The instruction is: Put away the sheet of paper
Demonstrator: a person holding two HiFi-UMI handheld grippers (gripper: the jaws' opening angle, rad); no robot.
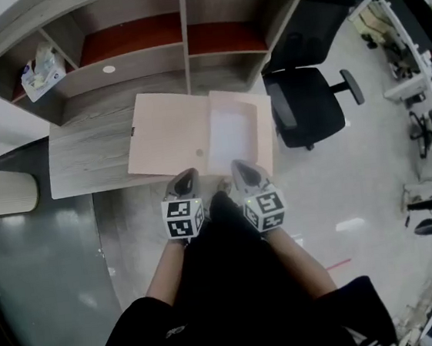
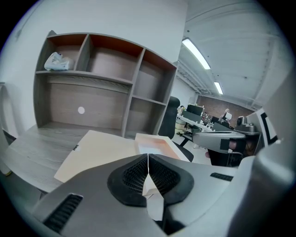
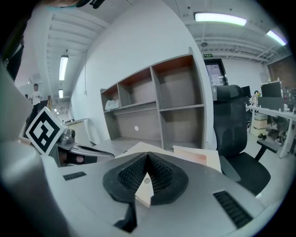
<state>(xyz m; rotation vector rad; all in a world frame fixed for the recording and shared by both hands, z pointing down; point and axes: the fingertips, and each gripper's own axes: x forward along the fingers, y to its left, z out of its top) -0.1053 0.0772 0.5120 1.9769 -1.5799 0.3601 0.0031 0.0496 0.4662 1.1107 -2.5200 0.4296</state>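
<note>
Evidently both jaws are shut on nothing: my left gripper (image 1: 187, 176) and right gripper (image 1: 240, 169) hang just beside the near edge of the one open peach cardboard box file (image 1: 169, 131) on the grey wooden desk (image 1: 82, 152). The single white sheet of paper (image 1: 229, 134) lies in its tray half. I'd pinch the flat lid's outer edge and fold it over squarely, without creasing the sheet.

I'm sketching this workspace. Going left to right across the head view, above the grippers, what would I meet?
Tissue pack → open lid of the box file → white sheet lying in the file's tray → black office chair.
</note>
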